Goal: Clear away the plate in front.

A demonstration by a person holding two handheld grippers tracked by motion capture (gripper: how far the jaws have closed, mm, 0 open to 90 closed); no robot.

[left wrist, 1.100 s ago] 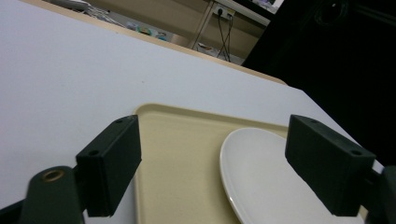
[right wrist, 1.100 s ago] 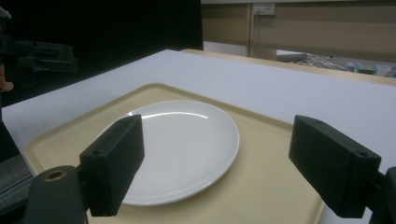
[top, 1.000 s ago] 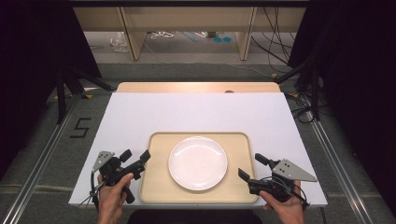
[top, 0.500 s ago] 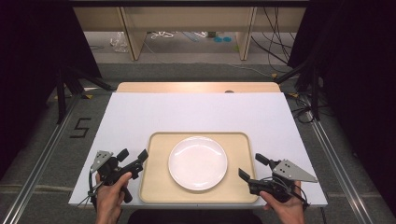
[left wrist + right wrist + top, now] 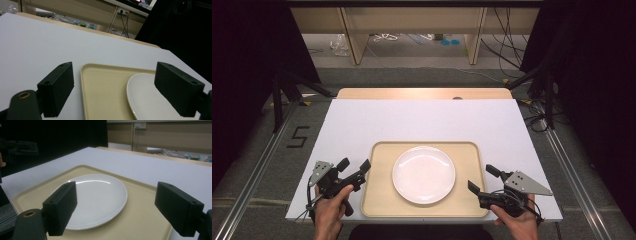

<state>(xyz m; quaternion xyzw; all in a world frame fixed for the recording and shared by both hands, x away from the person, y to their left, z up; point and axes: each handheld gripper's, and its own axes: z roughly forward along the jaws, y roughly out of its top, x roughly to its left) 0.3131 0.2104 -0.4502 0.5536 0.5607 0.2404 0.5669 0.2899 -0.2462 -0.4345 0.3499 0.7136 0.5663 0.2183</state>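
With both the left tongs [image 5: 355, 167] and right tongs [image 5: 482, 178] spread empty beside the tray [image 5: 379, 200], we risk sliding the loose plate [image 5: 424, 174] if either side lifts unevenly.

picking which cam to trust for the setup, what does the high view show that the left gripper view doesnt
High view alone: both hand-held grippers together, the left hand-held gripper and right hand-held gripper, the person's hands, all four edges of the beige rectangular plastic tray, the whole round white plate, and a black "5" on the floor.
Left gripper view alone: its own black jaws close up, wide apart.
Shared: tray, plate, white tabletop.
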